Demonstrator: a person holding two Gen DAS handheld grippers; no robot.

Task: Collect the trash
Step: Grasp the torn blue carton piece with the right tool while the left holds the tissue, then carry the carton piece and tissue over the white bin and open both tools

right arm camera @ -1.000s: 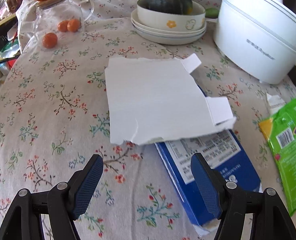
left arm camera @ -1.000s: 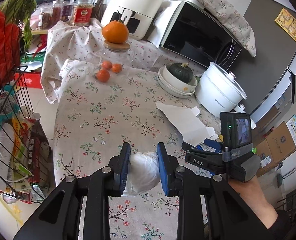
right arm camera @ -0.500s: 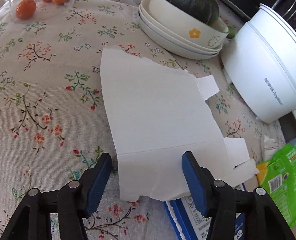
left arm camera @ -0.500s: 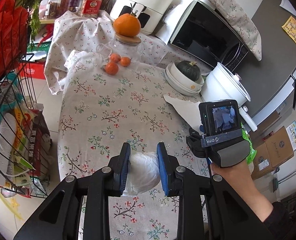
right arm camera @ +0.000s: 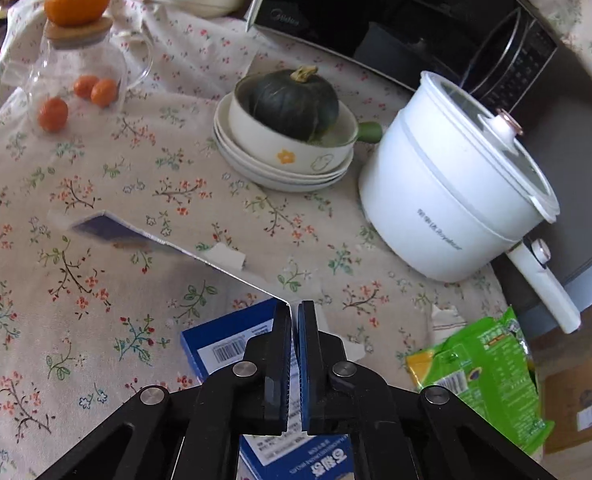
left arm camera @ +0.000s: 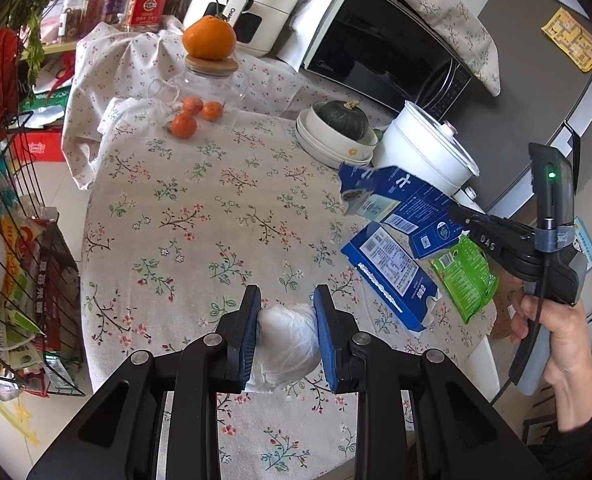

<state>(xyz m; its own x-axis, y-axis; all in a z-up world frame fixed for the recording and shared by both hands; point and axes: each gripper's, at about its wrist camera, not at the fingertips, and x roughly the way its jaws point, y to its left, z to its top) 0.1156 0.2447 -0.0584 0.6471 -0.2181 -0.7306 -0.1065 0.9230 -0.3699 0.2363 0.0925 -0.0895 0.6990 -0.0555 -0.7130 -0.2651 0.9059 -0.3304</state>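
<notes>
left gripper point(left arm camera: 287, 332): clamped on white bag wad point(left arm camera: 286, 342)
right gripper point(right arm camera: 294, 310): closed, pinching torn carton piece point(left arm camera: 391, 200) edge
risk: thin grip, could slip out; blue box point(right arm camera: 232, 344), green packet point(right arm camera: 483, 376) uncollected

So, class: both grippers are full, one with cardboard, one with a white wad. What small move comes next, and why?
Probably lift the right gripper clear: its jaws have just closed on the torn blue-and-white cardboard sheet, which hangs over the flattened blue carton.

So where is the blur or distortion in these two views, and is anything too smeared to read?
Left wrist view: sharp, with fisheye bending at the edges; only the lifted torn blue carton is slightly smeared. Right wrist view: that carton's far end is motion-blurred, while the white pot stays crisp.
</notes>
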